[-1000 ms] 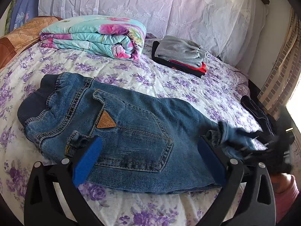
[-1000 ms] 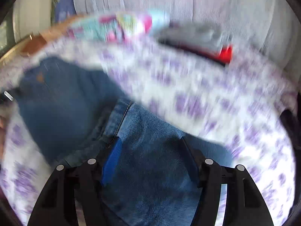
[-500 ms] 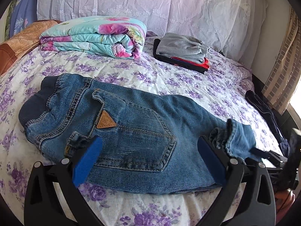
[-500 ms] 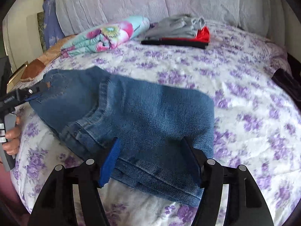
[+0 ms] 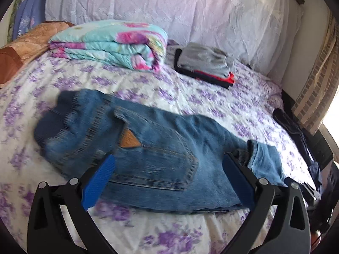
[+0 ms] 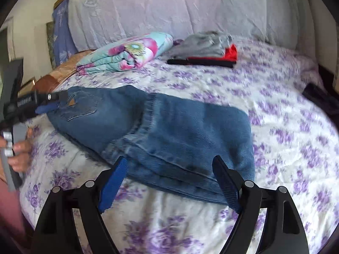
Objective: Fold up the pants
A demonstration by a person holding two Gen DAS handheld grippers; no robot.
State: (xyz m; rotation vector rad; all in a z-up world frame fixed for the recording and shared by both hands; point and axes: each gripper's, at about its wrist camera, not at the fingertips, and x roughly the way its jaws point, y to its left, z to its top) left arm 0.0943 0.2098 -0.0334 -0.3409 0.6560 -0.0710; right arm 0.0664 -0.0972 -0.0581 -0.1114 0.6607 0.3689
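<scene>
One pair of jeans (image 5: 152, 158) lies across the near part of the bed (image 5: 211, 105), on the purple-flowered sheet, and it looks about halfway folded. The two legs already sit stacked one on the other, seat pocket and tan triangular patch (image 5: 128, 140) facing up, the waistband toward the left gripper's side. The lower legs are turned back over the thighs, so a cuff (image 5: 264, 163) rests on top near the fold in the left wrist view, and the right wrist view shows a broad folded panel (image 6: 201, 131) covering the middle of the garment. Judging by the shape, one more fold, bringing the bundle to a compact square like the clothes pile, probably remains, along with some smoothing of the rumpled cuff.

Farther back, a folded floral quilt (image 5: 110, 44) and a small stack of folded clothes (image 5: 205, 63), grey over red and black, rest near the pillows (image 5: 169, 10), well apart from the jeans.

The left gripper (image 5: 169, 182) hovers at the near edge of the jeans with its blue pads spread wide and nothing between them. The right gripper (image 6: 169, 184) likewise stands wide and empty, just above the folded end, touching no cloth as far as the view shows.
</scene>
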